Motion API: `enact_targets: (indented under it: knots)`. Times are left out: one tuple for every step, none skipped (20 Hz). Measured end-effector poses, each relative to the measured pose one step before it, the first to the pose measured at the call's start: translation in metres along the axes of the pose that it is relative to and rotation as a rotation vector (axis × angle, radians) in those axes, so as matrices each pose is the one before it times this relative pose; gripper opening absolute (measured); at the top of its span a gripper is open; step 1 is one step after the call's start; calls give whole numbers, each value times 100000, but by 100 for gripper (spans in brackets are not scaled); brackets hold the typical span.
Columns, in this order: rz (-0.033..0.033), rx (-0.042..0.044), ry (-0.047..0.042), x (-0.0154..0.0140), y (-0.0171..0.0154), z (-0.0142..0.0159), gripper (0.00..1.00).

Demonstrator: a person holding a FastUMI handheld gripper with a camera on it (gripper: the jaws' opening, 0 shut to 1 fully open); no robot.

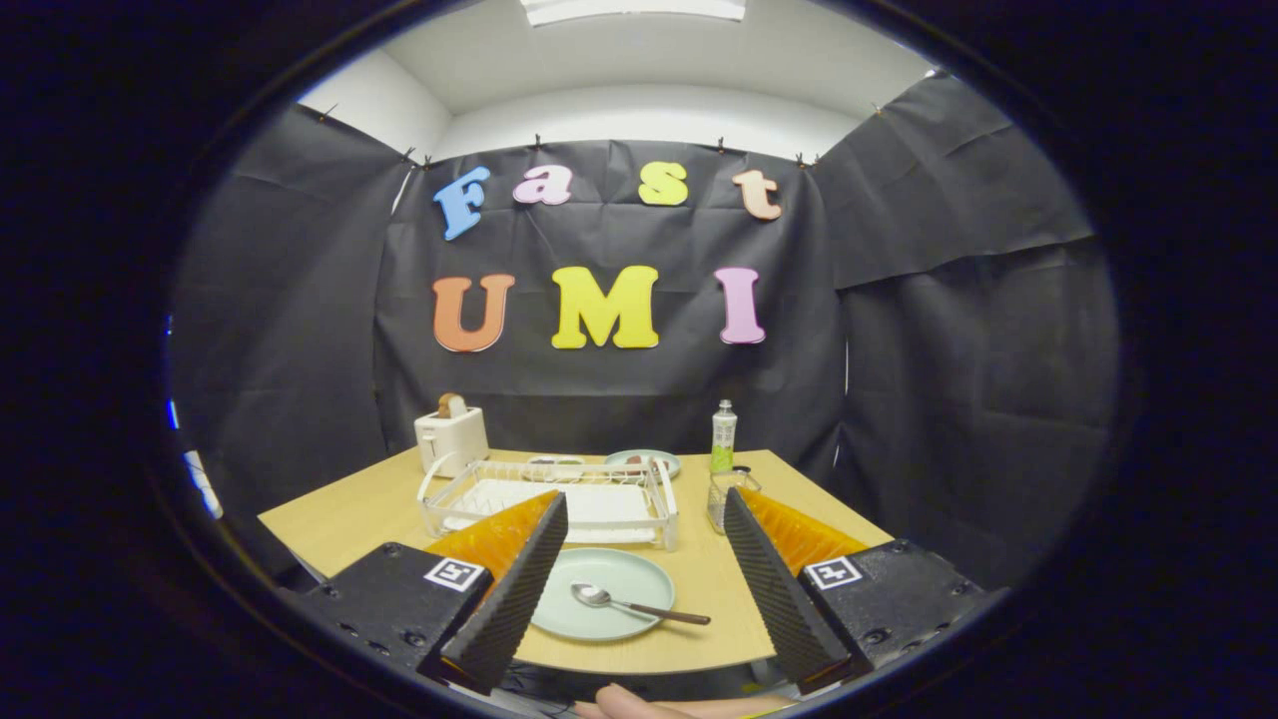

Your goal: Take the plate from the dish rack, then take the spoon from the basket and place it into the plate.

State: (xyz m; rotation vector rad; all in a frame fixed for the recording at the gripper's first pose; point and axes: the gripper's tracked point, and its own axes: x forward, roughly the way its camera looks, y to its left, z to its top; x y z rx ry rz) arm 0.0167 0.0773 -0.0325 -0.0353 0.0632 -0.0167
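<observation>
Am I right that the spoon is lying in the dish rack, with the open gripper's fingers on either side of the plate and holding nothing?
Not quite: in the gripper view the spoon lies on the plate, in front of the dish rack. The rest holds: the gripper is open, fingers either side of the plate, holding nothing.

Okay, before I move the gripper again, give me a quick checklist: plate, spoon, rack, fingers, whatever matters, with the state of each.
1. Plate out of the dish rack and flat on the table: ok, it lies just in front of the rack.
2. Spoon in the plate: ok, bowl on the plate, handle end sticking out over the rim.
3. Gripper let go: ok, fingers wide open, nothing between them but the plate and spoon below.
4. Spoon stable: cannot tell, the overhanging handle might tip.
5. Path back free: ok, the glass jar and bottle stand beyond the fingers.
</observation>
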Motion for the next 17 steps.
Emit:
enact_targets:
  knots:
    - [-229, -300, 278, 17, 73, -122, 100]
    - [-113, -197, 131, -64, 15, -228, 100]
    - [-419, 102, 63, 32, -111, -81, 100]
    - [-210, 415, 137, -46, -36, -71, 100]
    - [187, 454, 329, -23, 60, -140, 100]
    - [522, 537, -132, -20, 138, 11, 100]
    - [-16, 215, -178, -13, -46, 41, 100]
    - [-260, -94, 119, 47, -138, -48, 100]
    - [130, -151, 301, 40, 78, -166, 100]
    - [87, -33, 116, -14, 27, -114, 100]
    - [5, -204, 1, -38, 14, -108, 100]
    - [5, -324, 100, -9, 76, 13, 100]
    - [65, -225, 93, 7, 21, -137, 100]
    - [179, -145, -129, -14, 19, 23, 100]
    - [153, -134, -378, -59, 53, 84, 100]
    - [-227, -34, -260, -14, -20, 82, 100]
    - [-102, 89, -103, -82, -143, -72, 100]
